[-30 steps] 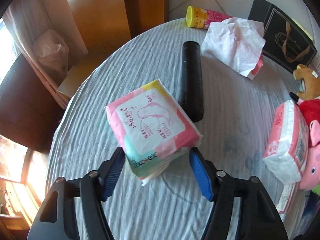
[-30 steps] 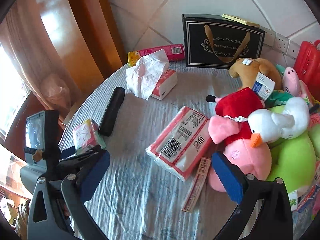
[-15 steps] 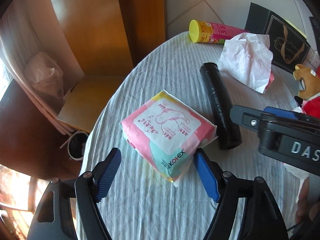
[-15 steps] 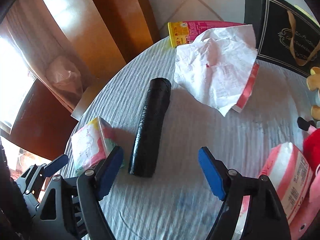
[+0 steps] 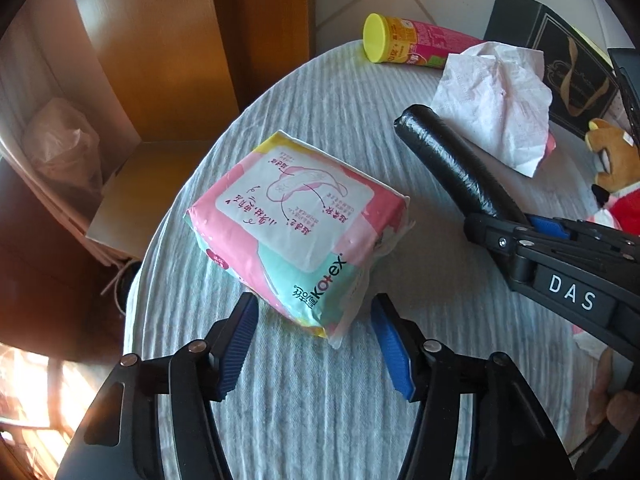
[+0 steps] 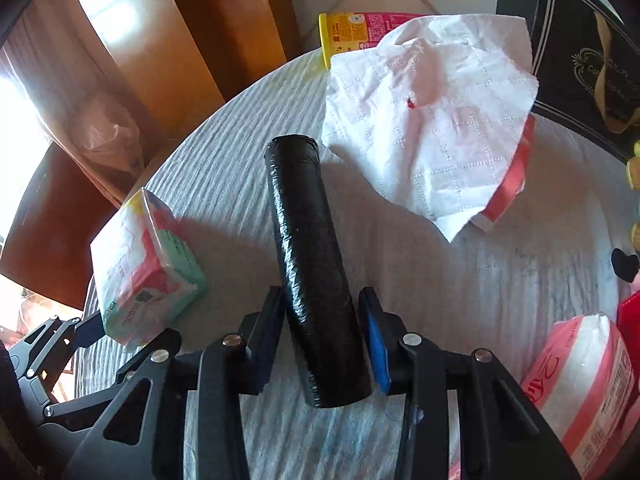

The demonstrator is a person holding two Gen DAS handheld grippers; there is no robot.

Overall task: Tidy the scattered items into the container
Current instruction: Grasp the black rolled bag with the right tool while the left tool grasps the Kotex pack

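Right gripper (image 6: 322,336) jaws closing on the black roll (image 6: 312,264), pads against both its sides; roll lies on the bench (image 6: 500,264). Left gripper (image 5: 314,344) jaws closing, apart, pad pack (image 5: 296,232) just ahead, untouched.

The near end of the black roll (image 5: 456,160) is hidden behind the right tool (image 5: 516,220) in the left wrist view. The brown plush toy (image 5: 618,152) and black gift bag (image 5: 568,68) are cut off by the picture's right edge.
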